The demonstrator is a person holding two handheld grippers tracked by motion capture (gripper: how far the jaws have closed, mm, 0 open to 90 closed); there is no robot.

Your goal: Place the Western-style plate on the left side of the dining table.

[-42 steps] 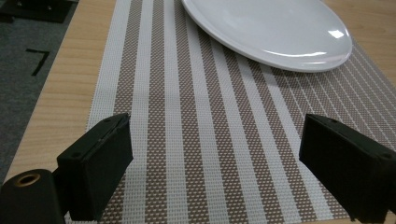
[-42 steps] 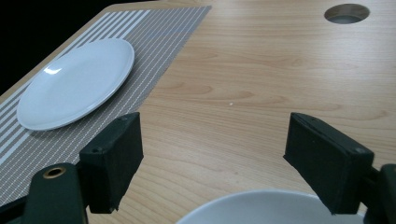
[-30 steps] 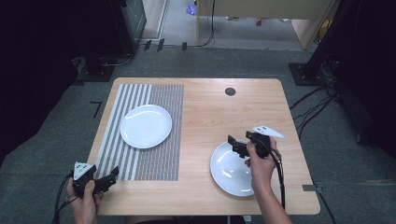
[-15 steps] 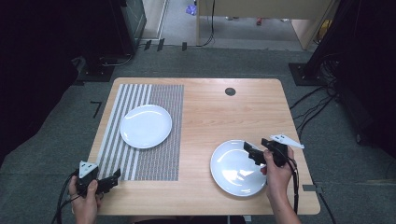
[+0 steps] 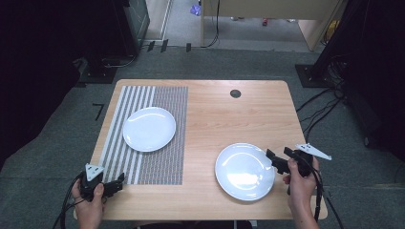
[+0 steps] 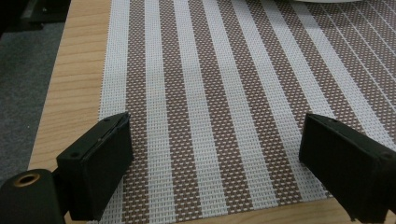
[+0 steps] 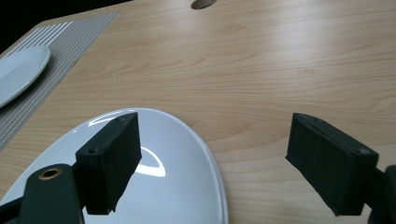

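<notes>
The right gripper (image 5: 277, 161), fingers spread and empty, sits at the right rim of the white plate (image 5: 244, 171) on the bare tabletop (image 5: 215, 114), far nearer than the spread left gripper (image 5: 114, 183).

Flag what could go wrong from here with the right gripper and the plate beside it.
The right gripper is open at the edge of the near plate, which lies on bare wood; a jaw catching the rim could push the glossy plate sideways rather than grip it. That plate also lies close to the table front edge, so a shove might send it off.
</notes>
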